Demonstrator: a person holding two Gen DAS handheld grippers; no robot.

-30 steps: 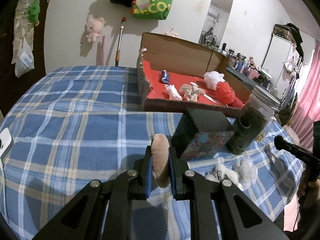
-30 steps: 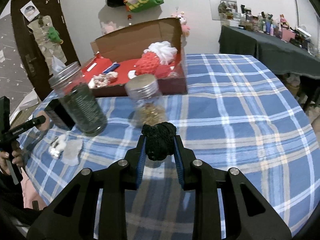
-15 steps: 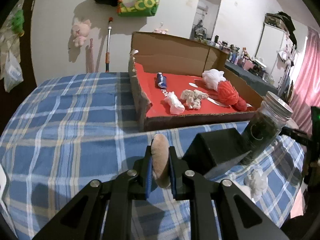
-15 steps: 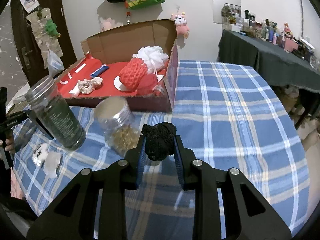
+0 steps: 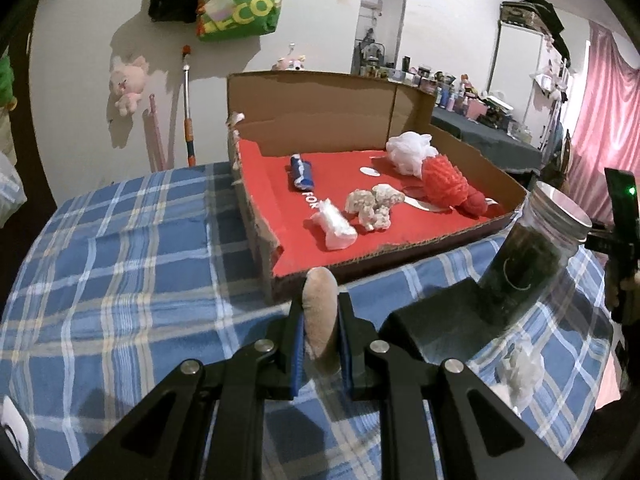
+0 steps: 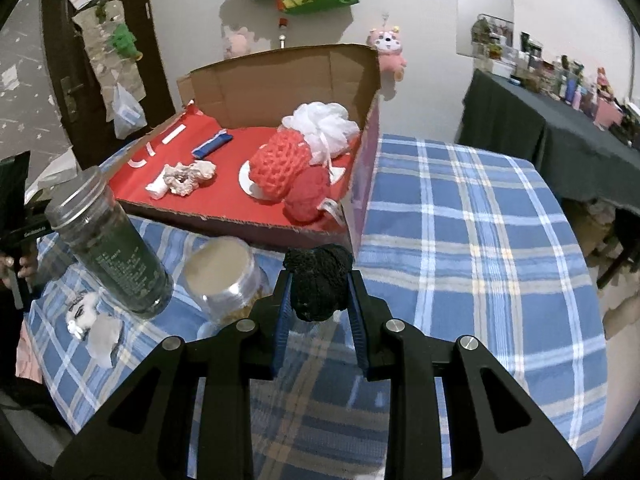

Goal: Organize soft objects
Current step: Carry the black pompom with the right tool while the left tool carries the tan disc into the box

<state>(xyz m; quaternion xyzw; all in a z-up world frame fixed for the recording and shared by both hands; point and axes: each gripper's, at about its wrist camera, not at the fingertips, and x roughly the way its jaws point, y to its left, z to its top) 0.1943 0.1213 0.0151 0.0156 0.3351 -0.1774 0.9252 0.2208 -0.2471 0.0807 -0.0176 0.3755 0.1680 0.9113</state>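
Observation:
My left gripper (image 5: 320,312) is shut on a flat tan soft pad (image 5: 319,316), held above the tablecloth just before the near wall of the cardboard box (image 5: 312,108). My right gripper (image 6: 318,284) is shut on a black knitted ball (image 6: 318,284), held near the box's right front corner (image 6: 360,216). On the box's red floor lie a red knitted piece (image 5: 446,180), a white mesh puff (image 5: 410,152), a beige scrunchie (image 5: 374,204), a white wad (image 5: 334,226) and a blue roll (image 5: 301,170).
A tall dark jar (image 6: 110,244) and a short jar with a metal lid (image 6: 222,276) stand on the blue plaid cloth (image 6: 472,240) before the box. A black box (image 5: 444,328) sits beside the tall jar (image 5: 532,256). White soft bits (image 6: 94,324) lie near the table edge.
Both grippers have moved forward toward the cardboard box, which now looks larger and closer. Each still holds its object.

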